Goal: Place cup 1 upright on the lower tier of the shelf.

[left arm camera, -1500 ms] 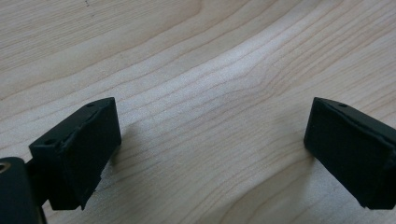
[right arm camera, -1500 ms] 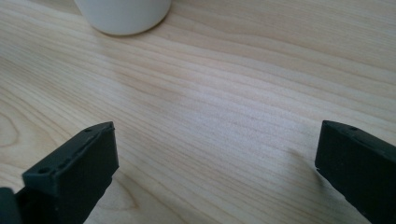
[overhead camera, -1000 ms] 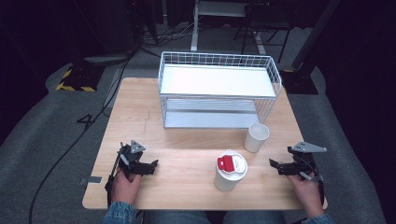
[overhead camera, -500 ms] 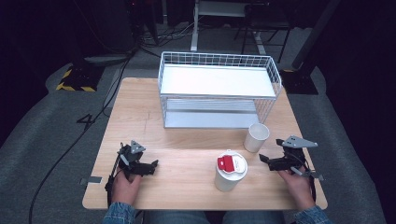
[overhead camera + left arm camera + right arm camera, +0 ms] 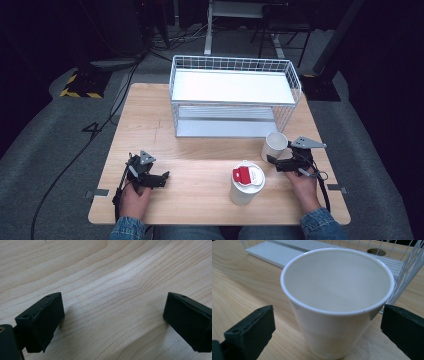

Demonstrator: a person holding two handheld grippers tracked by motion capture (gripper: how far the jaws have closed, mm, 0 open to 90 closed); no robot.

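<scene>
An empty white cup stands upright on the wooden table, close to the front right corner of a white wire rack. My right gripper is open just in front of the cup, one jaw on each side of it, not touching. A white lidded container with a red tab stands to the left of that gripper. My left gripper rests open near the table's front left, with bare wood between its jaws.
The rack's lower shelf and wire wall stand right behind the cup. A round hole shows in the tabletop beyond the wires. Cables trail over the grey floor to the left. Bare wood lies between the two hands.
My right gripper has moved forward and left, from near the table's right edge up to the white cup. The left gripper has stayed still.
</scene>
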